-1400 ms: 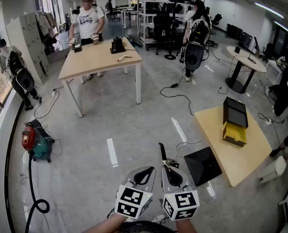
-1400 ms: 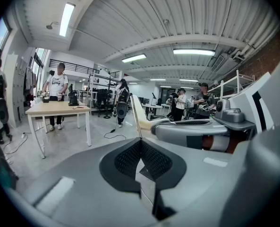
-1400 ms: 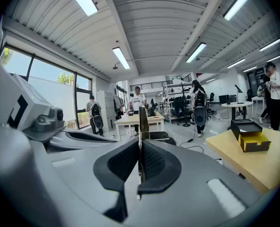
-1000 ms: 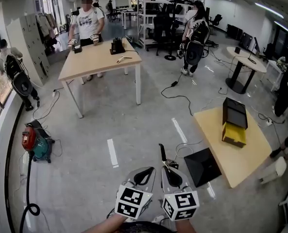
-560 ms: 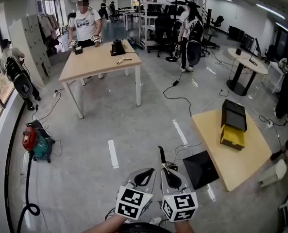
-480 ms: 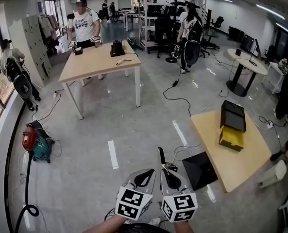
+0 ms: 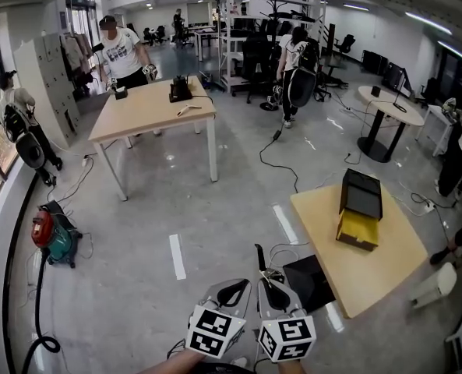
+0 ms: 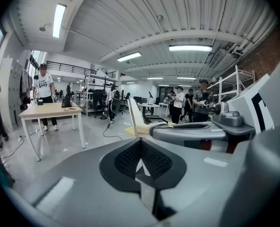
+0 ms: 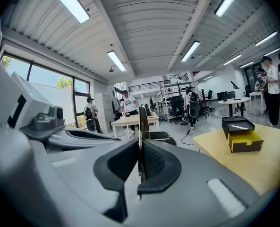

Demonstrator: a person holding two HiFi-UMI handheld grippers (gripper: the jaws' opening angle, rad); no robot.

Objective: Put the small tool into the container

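My right gripper [image 7: 268, 280] is low in the head view, shut on the small tool [image 7: 259, 257], a thin dark blade that sticks out ahead of its jaws. In the right gripper view the tool [image 9: 143, 119] stands upright between the closed pads of that gripper [image 9: 140, 148]. Close beside it on the left, my left gripper [image 7: 234, 288] has its pads [image 8: 130, 157] pressed together with nothing between them. The container, a black box with a yellow inside [image 7: 358, 212], lies open on a light wooden table [image 7: 371, 263] to the right, well apart from both grippers.
A black flat panel [image 7: 310, 280] sits by the near table's left edge, with cables on the grey floor. A second wooden table [image 7: 149, 109] stands far left, with a person behind it. A red vacuum [image 7: 48, 237] is at left, a white chair [image 7: 433, 287] at right.
The view has shifted: the table with the box now sits nearer and further left in the head view, and both grippers lie a little lower. Both stay closed, side by side.
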